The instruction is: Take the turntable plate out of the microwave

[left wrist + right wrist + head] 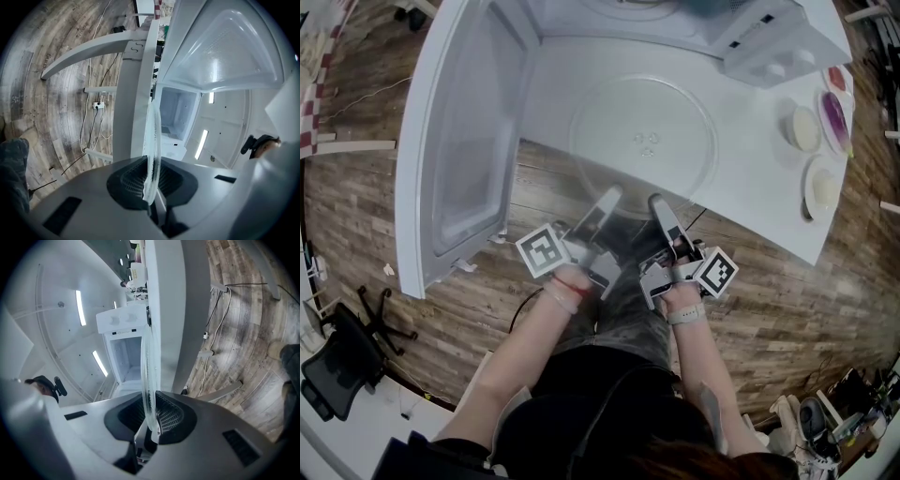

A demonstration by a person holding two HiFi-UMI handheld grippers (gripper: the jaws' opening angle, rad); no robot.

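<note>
The clear glass turntable plate (642, 141) hangs level just over the white table (759, 202), in front of the white microwave (675, 19) whose door (464, 141) stands wide open at the left. Both grippers hold the plate by its near rim. My left gripper (605, 202) is shut on the rim, and in the left gripper view the plate (153, 140) runs edge-on between the jaws of my left gripper (151, 187). My right gripper (661, 208) is shut on the rim beside it; in the right gripper view the plate (147, 376) also stands edge-on in my right gripper (151, 423).
Small dishes stand on the table's right end: a cream bowl (806, 128), a white plate (822, 187) and a purple-patterned plate (836, 117). The open door juts out over the wooden floor at the left. A black office chair (342, 361) stands at the lower left.
</note>
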